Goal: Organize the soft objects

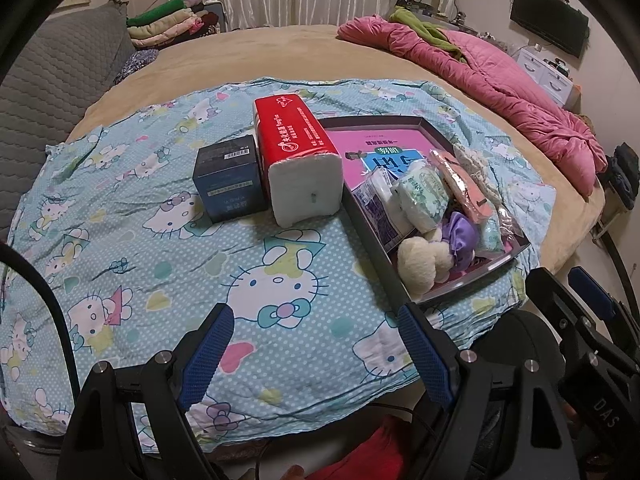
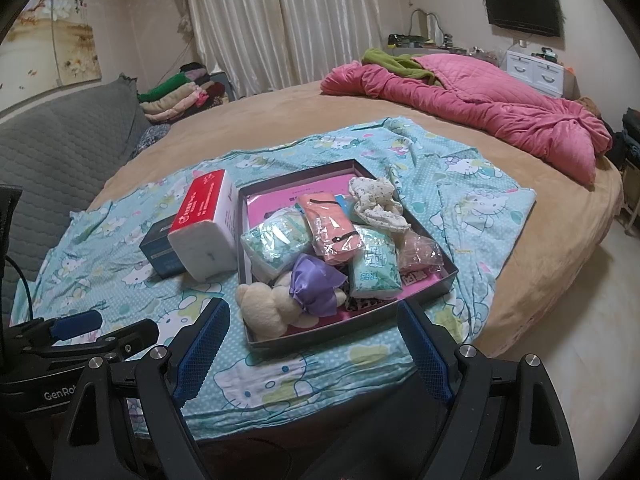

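A dark shallow box [image 2: 448, 270] [image 1: 372, 236] lies on a Hello Kitty cloth [image 1: 168, 264] on the bed. It holds a cream plush toy [image 2: 264, 312] [image 1: 416, 266], a purple bow [image 2: 316, 284] [image 1: 464, 236], green tissue packs [image 2: 374, 268] [image 1: 424, 200], a wrapped orange item [image 2: 332, 224] and a lace cloth [image 2: 376, 200]. A red tissue pack [image 1: 300, 152] [image 2: 208, 220] and a dark blue box [image 1: 228, 176] [image 2: 160, 250] stand left of it. My left gripper [image 1: 316, 356] is open and empty, low over the cloth. My right gripper [image 2: 316, 352] is open and empty before the box's near edge.
A pink quilt [image 2: 480, 100] with a green garment [image 2: 400, 62] lies at the bed's far right. Folded clothes [image 2: 180, 88] are stacked by a grey sofa [image 2: 60, 148] on the left. White drawers [image 2: 536, 70] and a TV [image 2: 520, 8] stand at the back right.
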